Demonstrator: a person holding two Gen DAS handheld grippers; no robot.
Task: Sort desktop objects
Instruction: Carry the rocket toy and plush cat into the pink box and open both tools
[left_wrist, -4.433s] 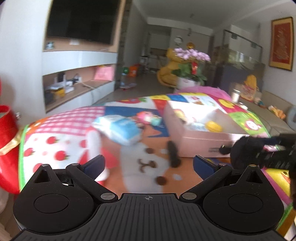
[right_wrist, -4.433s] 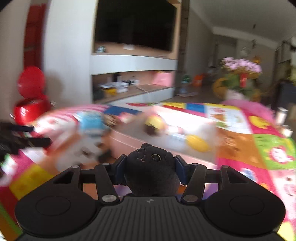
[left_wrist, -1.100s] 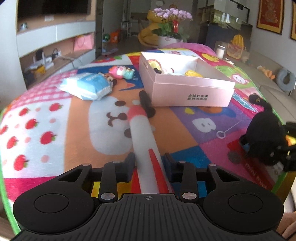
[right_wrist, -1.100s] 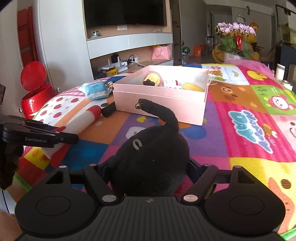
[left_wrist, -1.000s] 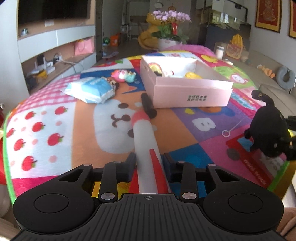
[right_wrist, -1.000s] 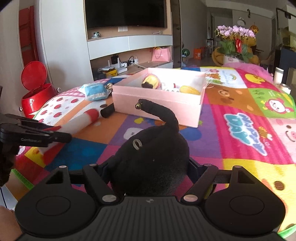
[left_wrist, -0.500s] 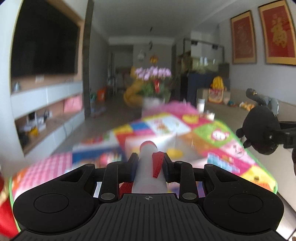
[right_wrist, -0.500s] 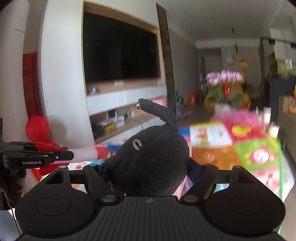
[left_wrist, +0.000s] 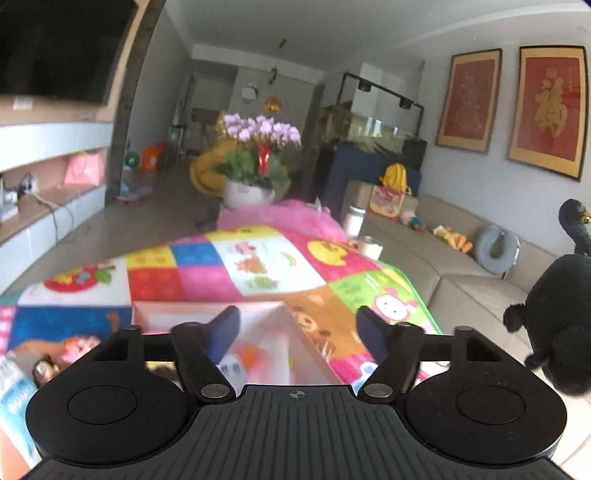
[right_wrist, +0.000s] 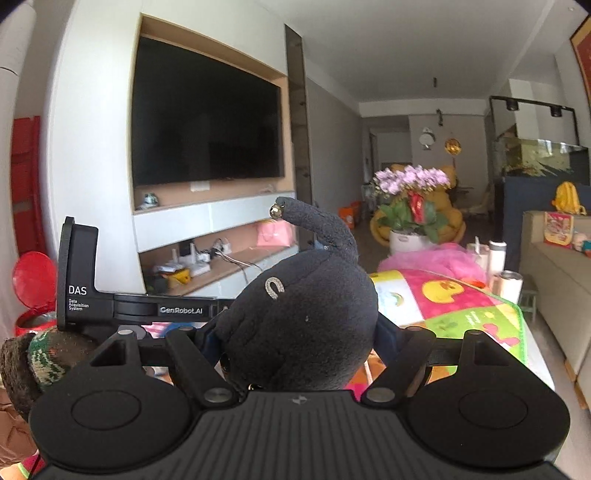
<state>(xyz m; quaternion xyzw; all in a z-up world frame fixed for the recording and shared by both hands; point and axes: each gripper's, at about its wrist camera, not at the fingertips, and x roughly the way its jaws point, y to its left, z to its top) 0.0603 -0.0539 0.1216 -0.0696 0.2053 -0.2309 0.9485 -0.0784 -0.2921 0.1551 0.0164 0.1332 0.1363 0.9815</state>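
While its two fingers stand wide apart with nothing between them, the left tool (left_wrist: 298, 330) hangs over the pink box (left_wrist: 207, 310), whose near wall and blurred contents show just beyond the blue pads. Among those contents a red and white shape can be made out, too smeared to name. To the left of the box, at the frame's edge, lie a blue packet (left_wrist: 11, 391) and a small toy (left_wrist: 42, 367) on the patchwork play mat (left_wrist: 258, 269) that covers the bench. The right tool (right_wrist: 295, 343) is clamped on the black plush toy (right_wrist: 303, 317), which fills the gap between its fingers and sticks a curved tail with a small bell up above them; the same toy shows at the right edge of the left wrist view, held off the bench. Farther off, a pot of purple orchids (left_wrist: 258, 155) stands past the mat's far end, with a sofa (left_wrist: 480, 280) along the right wall.
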